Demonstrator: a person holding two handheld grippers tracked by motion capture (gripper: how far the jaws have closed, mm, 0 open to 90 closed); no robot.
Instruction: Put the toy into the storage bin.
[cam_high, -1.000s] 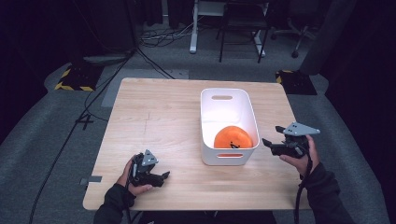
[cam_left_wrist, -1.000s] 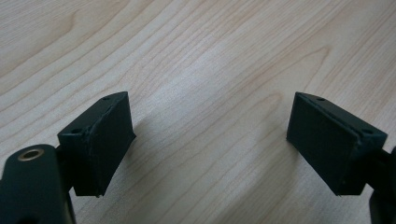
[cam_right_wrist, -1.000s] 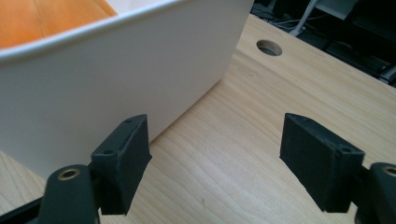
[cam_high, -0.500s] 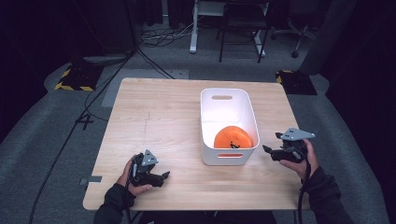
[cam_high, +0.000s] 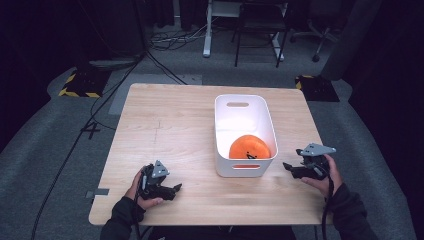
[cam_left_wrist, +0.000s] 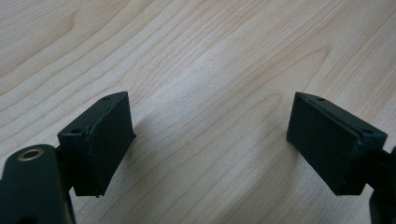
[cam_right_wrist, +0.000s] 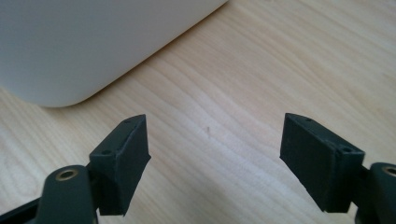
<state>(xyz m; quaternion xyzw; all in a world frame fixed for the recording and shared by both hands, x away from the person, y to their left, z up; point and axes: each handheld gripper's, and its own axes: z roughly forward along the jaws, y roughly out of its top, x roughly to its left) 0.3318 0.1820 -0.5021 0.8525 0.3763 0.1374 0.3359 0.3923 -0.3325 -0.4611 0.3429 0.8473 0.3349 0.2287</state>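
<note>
A white bin (cam_high: 244, 106) stands on the wooden table (cam_high: 170, 125), right of centre, with an orange round object (cam_high: 249, 148) lying in its near end. My left gripper (cam_high: 175, 189) rests low on the table near the front left edge, open, with bare wood between its jaws (cam_left_wrist: 210, 135). My right gripper (cam_high: 287, 167) is held just right of the bin's near corner, open and empty. In the right gripper view the bin's white wall (cam_right_wrist: 93, 42) rises at upper left, apart from the open gripper (cam_right_wrist: 215, 154).
Beyond the table's far edge stand a desk frame and chair legs (cam_high: 250, 30), with cables (cam_high: 150, 55) on the grey floor. Yellow-black striped blocks (cam_high: 80, 82) sit on the floor at far left and far right. Bare wood spreads left of the bin.
My right gripper has dropped lower and come nearer the table's front, beside the bin's near corner. The left gripper has stayed put.
</note>
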